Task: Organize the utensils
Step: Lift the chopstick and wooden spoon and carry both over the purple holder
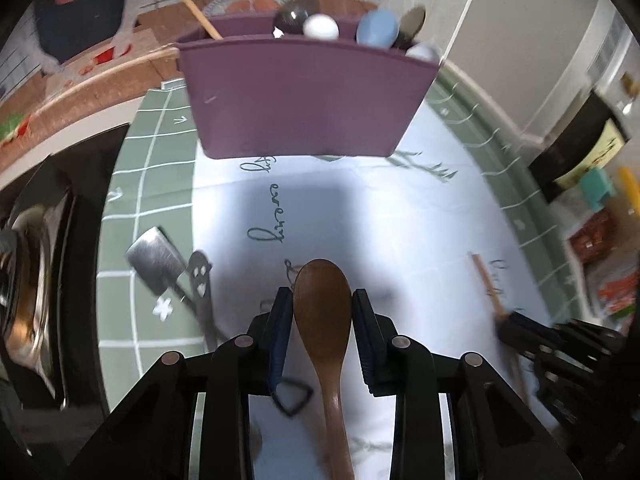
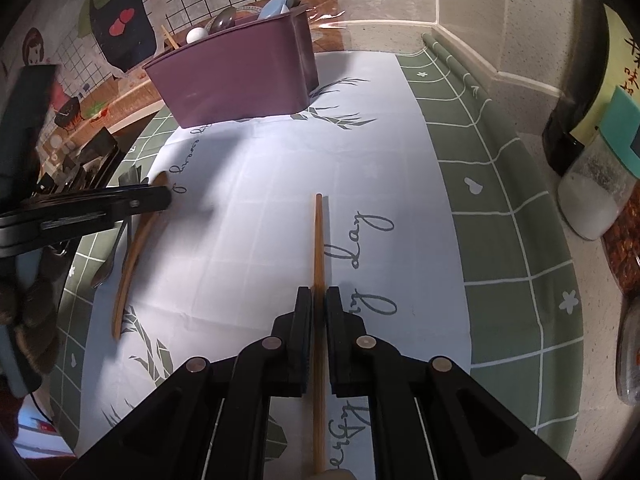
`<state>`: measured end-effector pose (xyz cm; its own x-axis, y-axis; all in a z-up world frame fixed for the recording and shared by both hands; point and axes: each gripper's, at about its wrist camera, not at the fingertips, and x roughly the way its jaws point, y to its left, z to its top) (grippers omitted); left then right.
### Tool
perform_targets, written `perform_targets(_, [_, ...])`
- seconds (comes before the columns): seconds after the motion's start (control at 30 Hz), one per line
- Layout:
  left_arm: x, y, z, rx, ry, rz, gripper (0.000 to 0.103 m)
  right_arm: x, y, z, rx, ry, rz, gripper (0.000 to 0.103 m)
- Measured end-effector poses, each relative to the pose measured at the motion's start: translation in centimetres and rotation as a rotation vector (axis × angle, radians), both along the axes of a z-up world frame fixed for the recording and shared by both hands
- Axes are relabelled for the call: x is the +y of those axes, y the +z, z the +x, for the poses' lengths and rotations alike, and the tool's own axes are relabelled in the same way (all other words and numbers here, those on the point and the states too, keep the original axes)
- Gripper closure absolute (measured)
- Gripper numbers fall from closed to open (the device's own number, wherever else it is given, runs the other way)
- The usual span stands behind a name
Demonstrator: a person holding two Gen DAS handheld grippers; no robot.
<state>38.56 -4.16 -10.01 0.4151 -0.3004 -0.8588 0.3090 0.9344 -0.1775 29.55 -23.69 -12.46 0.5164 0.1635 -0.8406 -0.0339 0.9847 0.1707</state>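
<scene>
A brown wooden spoon (image 1: 322, 300) lies on the white and green cloth (image 1: 400, 220), its bowl pointing toward the purple utensil holder (image 1: 304, 96). My left gripper (image 1: 322, 304) has both pads against the sides of the bowl. The holder (image 2: 240, 84) stands at the far end of the cloth (image 2: 260, 200) and holds several spoons and a chopstick. A wooden chopstick (image 2: 319, 248) lies lengthwise on the cloth. My right gripper (image 2: 319, 300) straddles it with a thin gap on each side. The left gripper (image 2: 160, 200) and the wooden spoon (image 2: 136, 248) show at the left.
A metal spatula (image 1: 156, 264) and a dark slotted spoon (image 1: 200, 272) lie on the cloth's green border, left of my left gripper. A metal spoon (image 2: 104, 272) lies there too. A salt jar (image 2: 592, 200) and other containers stand along the right wall. A sink (image 1: 32, 280) is at the left.
</scene>
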Motion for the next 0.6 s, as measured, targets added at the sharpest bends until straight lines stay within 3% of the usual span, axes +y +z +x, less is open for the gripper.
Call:
perform_targets(0.23, [2.2, 4.0, -3.4, -0.074, 0.027, -0.064, 0.072, 0.5, 0.0, 1.3, 0.000, 0.021, -0.024, 0.091])
perform_targets(0.6, [5.8, 5.3, -6.2, -0.090, 0.100, -0.082, 0.072, 0.7, 0.3, 2.8, -0.001, 0.041, -0.042, 0.098])
